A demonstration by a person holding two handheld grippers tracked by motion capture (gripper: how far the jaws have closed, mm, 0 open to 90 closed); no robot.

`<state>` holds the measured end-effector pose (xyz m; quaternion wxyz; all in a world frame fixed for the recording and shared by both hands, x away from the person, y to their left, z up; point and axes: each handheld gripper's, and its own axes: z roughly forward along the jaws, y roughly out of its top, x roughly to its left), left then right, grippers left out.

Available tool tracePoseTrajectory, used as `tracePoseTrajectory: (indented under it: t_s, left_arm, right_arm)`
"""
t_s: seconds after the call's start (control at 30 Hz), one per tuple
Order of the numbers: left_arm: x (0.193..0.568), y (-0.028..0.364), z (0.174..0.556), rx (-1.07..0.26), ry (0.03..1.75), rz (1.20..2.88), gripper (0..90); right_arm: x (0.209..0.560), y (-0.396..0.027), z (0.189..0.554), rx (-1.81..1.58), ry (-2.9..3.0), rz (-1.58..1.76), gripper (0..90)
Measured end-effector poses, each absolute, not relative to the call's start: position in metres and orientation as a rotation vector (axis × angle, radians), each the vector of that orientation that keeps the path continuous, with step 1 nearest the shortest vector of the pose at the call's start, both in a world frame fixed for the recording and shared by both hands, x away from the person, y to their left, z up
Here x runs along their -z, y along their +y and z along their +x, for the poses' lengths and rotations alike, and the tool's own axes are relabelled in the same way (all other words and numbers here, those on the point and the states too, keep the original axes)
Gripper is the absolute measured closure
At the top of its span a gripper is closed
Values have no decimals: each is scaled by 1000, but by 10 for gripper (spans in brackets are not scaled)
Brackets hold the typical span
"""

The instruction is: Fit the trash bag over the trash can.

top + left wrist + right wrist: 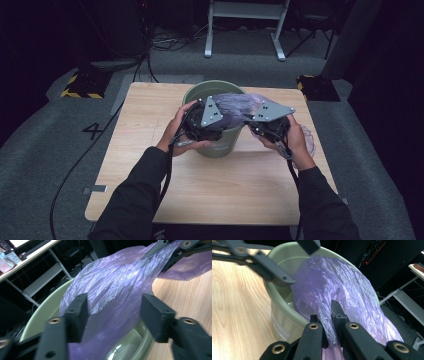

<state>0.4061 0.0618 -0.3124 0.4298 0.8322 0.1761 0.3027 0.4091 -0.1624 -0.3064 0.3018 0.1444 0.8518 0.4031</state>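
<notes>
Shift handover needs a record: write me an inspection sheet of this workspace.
Surface: light wooden table, bare around the work.
Job's things: green bin stands upright on the table; purple plastic bag stretched over its opening, not yet fitted over the rim.
Clutter: a bit of purple plastic on the table by the right hand.
Grippers: right gripper is pinched shut on the bag; left gripper has bag film between its jaws, pads not pressing.
Cables: one trails from each gripper along the forearms; more lie on the floor.
Surroundings: grey carpet, white desk frame, yellow-black striped blocks.
</notes>
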Motion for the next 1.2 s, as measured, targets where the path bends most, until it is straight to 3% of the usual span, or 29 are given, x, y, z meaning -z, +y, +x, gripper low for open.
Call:
tracePoseTrajectory:
  t_s: [0.33, 0.5, 0.63, 0.73, 0.83, 1.07, 1.2]
  left_arm:
    - [315, 62, 412, -788, 423, 2112, 798]
    - [316, 64, 416, -789, 430, 2124, 894]
    - [317, 67, 418, -772, 442, 2119, 897]
    - [317, 70, 420, -766, 452, 2117, 898]
    - [317, 73, 422, -758, 460, 2113, 899]
    - [318, 82, 425, -762, 489, 2114, 899]
    - [320, 88, 427, -753, 505, 2106, 899]
  right_arm:
    - [308, -162, 407, -1075, 2266, 362, 845]
    - [309, -162, 405, -1085, 2267, 361, 800]
    - [310, -164, 404, -1088, 2264, 371, 700]
    - [308, -167, 404, -1090, 2242, 416, 497]
    - [307, -171, 404, -1115, 2248, 446, 365]
    - [310, -187, 393, -1088, 2269, 469, 248]
    - [316, -201, 387, -1044, 2267, 487, 247]
